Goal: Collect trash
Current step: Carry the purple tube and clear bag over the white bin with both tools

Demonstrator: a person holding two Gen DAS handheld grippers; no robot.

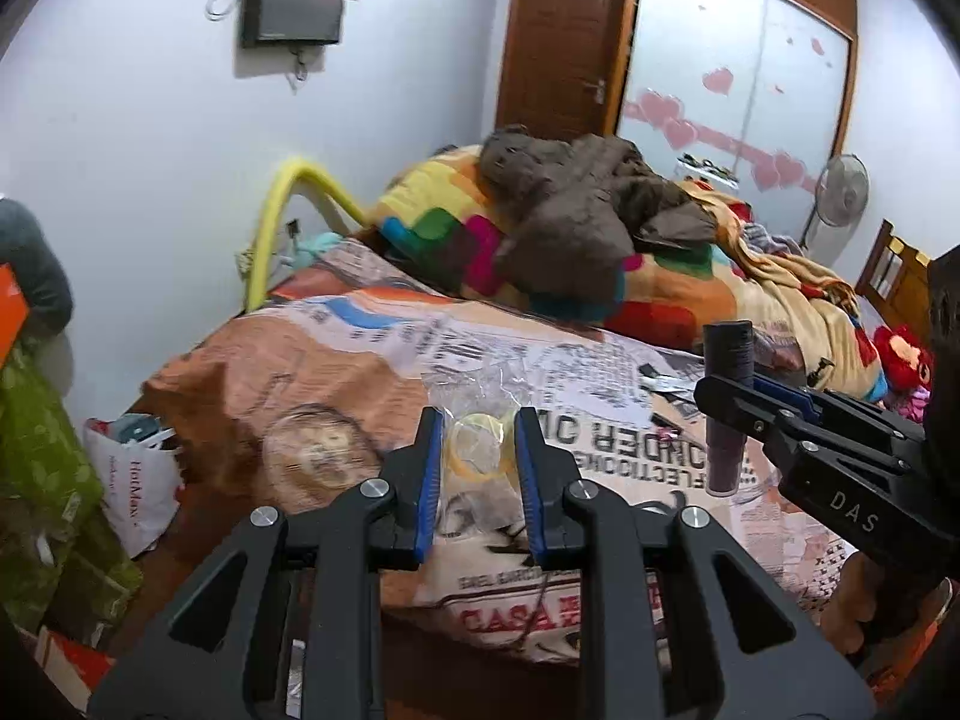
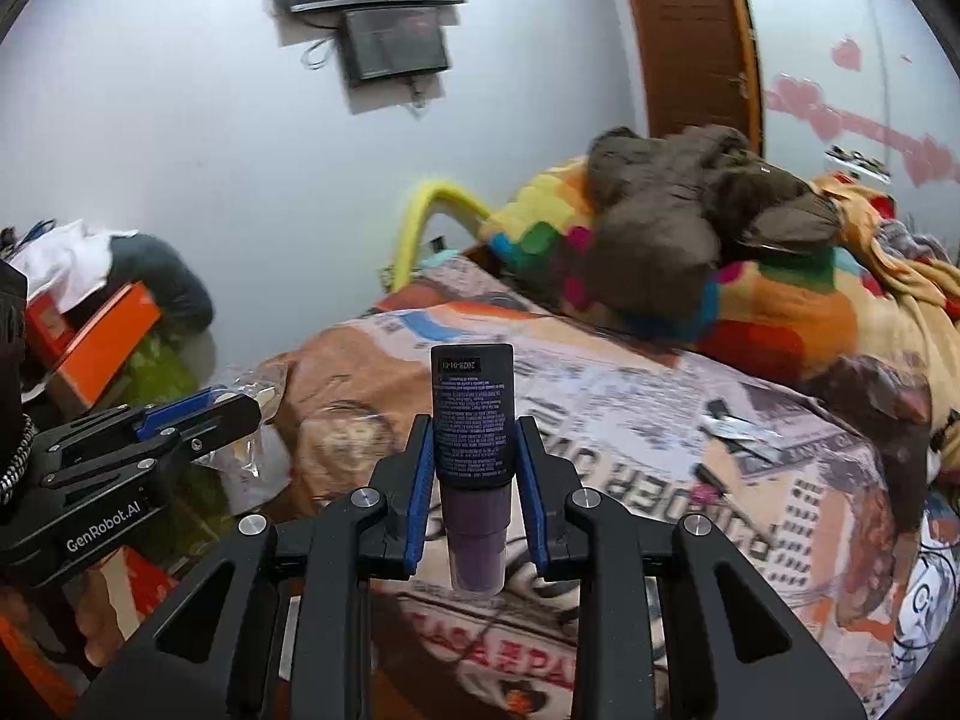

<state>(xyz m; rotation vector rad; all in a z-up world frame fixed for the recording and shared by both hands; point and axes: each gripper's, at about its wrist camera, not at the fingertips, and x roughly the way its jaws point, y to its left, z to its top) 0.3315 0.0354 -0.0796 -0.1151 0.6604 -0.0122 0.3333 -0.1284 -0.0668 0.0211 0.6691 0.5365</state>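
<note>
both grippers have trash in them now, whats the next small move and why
Probably carry both loads toward the white bag on the floor left of the bed. The left gripper is shut on a clear wrapper and the right gripper on a purple tube, so neither can pick up more.

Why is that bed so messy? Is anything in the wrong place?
Yes. Torn paper scraps lie loose on the printed bedspread, and a brown jacket is dumped crumpled on the colourful blanket instead of hung up.
</note>
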